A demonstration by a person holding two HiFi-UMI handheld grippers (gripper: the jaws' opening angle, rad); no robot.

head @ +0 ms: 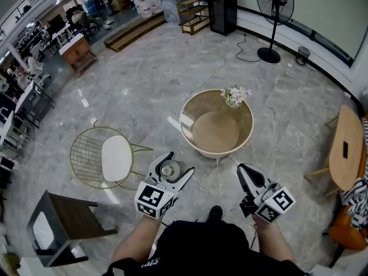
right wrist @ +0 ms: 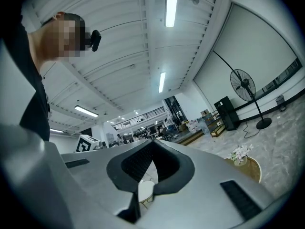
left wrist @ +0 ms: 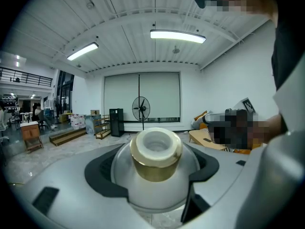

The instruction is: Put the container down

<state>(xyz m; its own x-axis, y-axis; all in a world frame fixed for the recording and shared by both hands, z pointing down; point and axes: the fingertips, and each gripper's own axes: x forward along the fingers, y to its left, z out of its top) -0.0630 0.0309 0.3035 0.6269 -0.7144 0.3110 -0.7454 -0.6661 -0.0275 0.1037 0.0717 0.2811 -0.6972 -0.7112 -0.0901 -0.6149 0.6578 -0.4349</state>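
Left tongs, held low and forward, clamp the container. Right tongs hover alongside, closed, empty.

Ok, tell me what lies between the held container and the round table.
Just bare marble floor between container and round table, per the head view.

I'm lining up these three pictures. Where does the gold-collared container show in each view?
Head view: the container is low and left of centre, between the left gripper's jaws.
Left gripper view: low centre, clamped between the jaws, gold collar facing the camera.
Right gripper view: not made out.
Shared landmark: the standing fan appears in all three views.
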